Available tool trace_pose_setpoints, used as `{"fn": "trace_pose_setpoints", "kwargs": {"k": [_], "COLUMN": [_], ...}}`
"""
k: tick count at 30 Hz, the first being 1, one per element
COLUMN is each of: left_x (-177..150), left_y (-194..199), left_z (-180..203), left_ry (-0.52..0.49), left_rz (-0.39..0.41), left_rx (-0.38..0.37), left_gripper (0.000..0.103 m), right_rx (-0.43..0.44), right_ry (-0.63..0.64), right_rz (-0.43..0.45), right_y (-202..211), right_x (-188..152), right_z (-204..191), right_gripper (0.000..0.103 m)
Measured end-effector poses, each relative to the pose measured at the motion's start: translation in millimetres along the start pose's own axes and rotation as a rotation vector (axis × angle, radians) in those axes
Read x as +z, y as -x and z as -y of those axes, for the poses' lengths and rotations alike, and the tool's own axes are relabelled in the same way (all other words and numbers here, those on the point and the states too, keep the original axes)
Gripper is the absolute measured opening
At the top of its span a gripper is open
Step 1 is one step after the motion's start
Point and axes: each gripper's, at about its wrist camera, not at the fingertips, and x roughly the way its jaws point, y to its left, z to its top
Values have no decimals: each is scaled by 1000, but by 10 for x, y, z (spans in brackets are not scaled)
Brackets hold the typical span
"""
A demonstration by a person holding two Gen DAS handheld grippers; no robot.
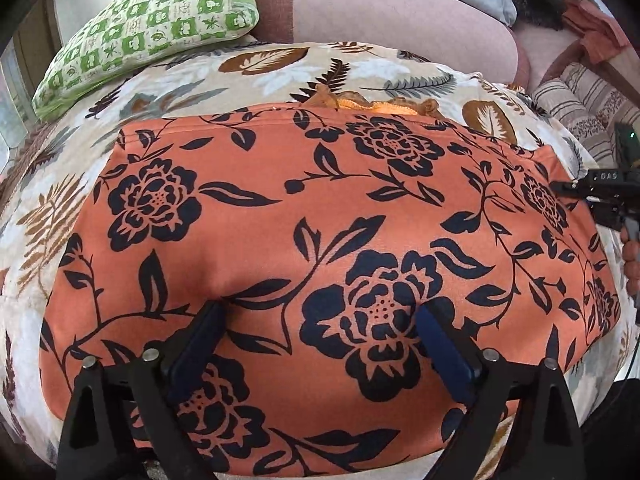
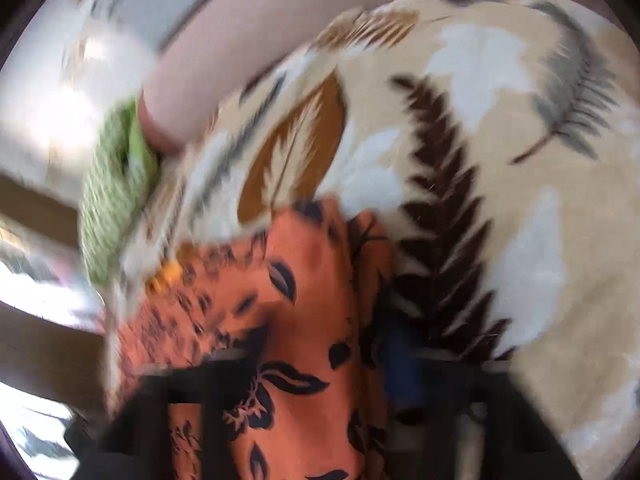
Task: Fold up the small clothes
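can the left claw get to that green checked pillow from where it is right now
Probably yes, with a long reach. The left claw sits open over the orange floral garment, and the green checked pillow lies beyond it to the left on the leaf-print blanket. Nothing stands between them.

my left camera sits low and close over the orange floral garment (image 1: 320, 248), facing the green pillow (image 1: 148, 28). my right camera, blurred, looks along the garment's right edge; both share it.
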Motion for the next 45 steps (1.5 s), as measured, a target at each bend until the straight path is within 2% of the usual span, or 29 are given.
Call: {"fn": "trace_pose_setpoints", "kwargs": {"k": [3, 4, 5, 6, 7, 9, 10, 12, 15, 19, 20, 22, 23, 24, 25, 26, 27, 30, 31, 32, 33, 34, 36, 38, 40, 42, 43, 44, 45], "left_x": [-3, 1, 7, 17, 25, 50, 60, 67, 62, 44, 33, 6, -10, -25, -33, -39, -45, -74, -83, -91, -108, -123, -173, -208, -235, -255, -258, -263, -270], "left_y": [2, -2, -3, 17, 43, 102, 129, 186, 270, 378, 398, 460, 503, 544, 572, 599, 617, 657, 668, 679, 703, 724, 788, 791, 754, 745, 755, 771, 797], "left_z": [-9, -1, 5, 0, -21, -124, -181, -289, -416, -537, -553, -585, -602, -619, -637, -650, -662, -696, -703, -705, -708, -710, -733, -769, -811, -815, -809, -802, -799], "left_ry": [8, 9, 6, 9, 24, 84, 112, 153, 184, 206, 210, 222, 225, 224, 221, 219, 219, 236, 239, 240, 240, 238, 227, 235, 263, 270, 266, 259, 249], "left_rz": [4, 1, -5, -13, -13, -10, -9, 0, 10, 26, 27, 26, 27, 35, 44, 51, 55, 54, 53, 53, 53, 54, 69, 69, 44, 35, 37, 41, 47], "left_rx": [-9, -6, -5, -10, -24, -49, -53, -54, -42, -17, -12, -8, -10, -7, 0, 9, 13, 0, -3, -3, -6, -9, -6, 7, -6, -2, 1, 2, 2], "left_gripper": [97, 97, 97, 97, 97, 97, 97, 97, 97, 97, 97, 97, 97, 97, 97, 97, 97, 97, 97, 97, 97, 97, 97, 97, 97, 97, 97, 97, 97], "right_rx": [-28, -72, -58, -23, -20, -85, -120, -145, -39, 137, 132, 25, 45, 58, 33, 7, 20, 74, 79, 28, -47, -54, -30, 38, 47, 48, 23, -44, -57], "right_ry": [-22, -57, -110, -129, -125, -87, -65, -21, 50, 99, 89, -32, -80, -100, -102, -76, -42, 8, 29, 32, 0, -72, -106, -24, 55, 41, -6, -82, -144], "right_rz": [99, 73, 40, 65, 77, 97, 124, 192, 217, 105, 74, -39, -19, 13, 19, 34, 62, 92, 87, 53, -6, -33, 10, 81, 125, 92, 46, -25, -60], "right_y": [179, 78, -38, 9, 88, 247, 344, 594, 893, 731, 624, 242, 241, 312, 394, 483, 567, 668, 587, 462, 317, 220, 410, 668, 743, 593, 420, 243, 184], "right_x": [-12, -8, -24, -34, -45, -73, -95, -160, -359, -703, -751, -849, -868, -860, -853, -845, -854, -948, -996, -1019, -1012, -1013, -983, -962, -962, -944, -938, -947, -953], "right_z": [16, 114, 228, 255, 228, 136, 75, -70, -415, -668, -626, -293, -225, -233, -292, -403, -514, -661, -674, -634, -558, -427, -502, -758, -928, -872, -729, -545, -399], "right_gripper": [15, 15, 18, 18, 25, 50, 70, 70, 70, 72, 72, 72, 65, 65, 66, 66, 66, 77, 84, 87, 86, 84, 83, 83, 84, 85, 85, 85, 82]}}
